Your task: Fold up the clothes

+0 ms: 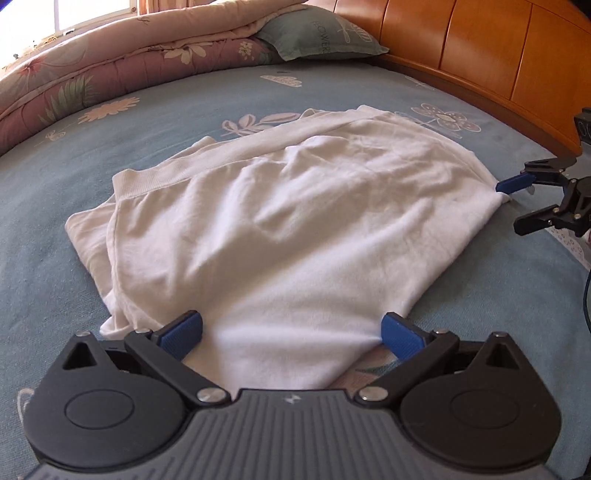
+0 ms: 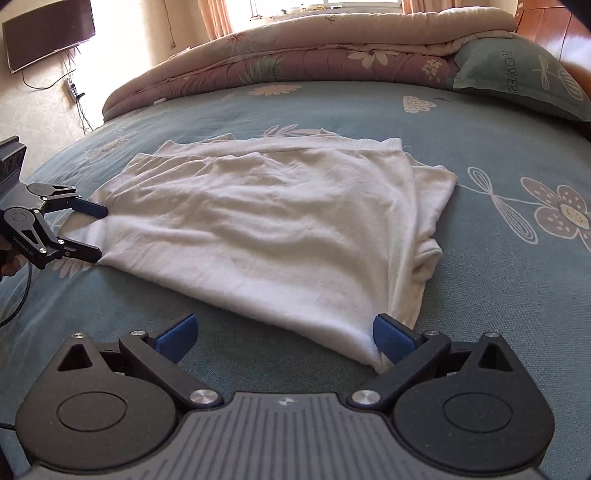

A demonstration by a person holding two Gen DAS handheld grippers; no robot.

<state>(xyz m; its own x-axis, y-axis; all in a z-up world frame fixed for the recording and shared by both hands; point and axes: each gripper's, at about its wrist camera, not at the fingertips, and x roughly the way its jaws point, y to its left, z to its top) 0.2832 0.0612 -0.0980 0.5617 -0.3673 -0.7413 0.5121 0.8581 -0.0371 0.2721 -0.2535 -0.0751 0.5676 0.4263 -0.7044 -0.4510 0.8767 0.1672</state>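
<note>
A white garment [image 1: 280, 221] lies folded and wrinkled on the blue flowered bedsheet [image 1: 129, 155]; it also shows in the right wrist view [image 2: 266, 229]. My left gripper [image 1: 291, 334] is open, its blue pads on either side of the garment's near corner, which lies between them. It also shows at the left of the right wrist view [image 2: 99, 232], jaws apart at the cloth's edge. My right gripper [image 2: 282, 338] is open, with its right pad [image 2: 391, 338] touching another corner of the garment. It also shows at the right of the left wrist view [image 1: 513, 203].
A rolled pink floral quilt [image 1: 122, 59] and a green pillow [image 1: 317, 33] lie at the far side of the bed. A wooden headboard [image 1: 480, 55] runs along the right. A wall-mounted TV [image 2: 48, 33] and cables show at the far left in the right wrist view.
</note>
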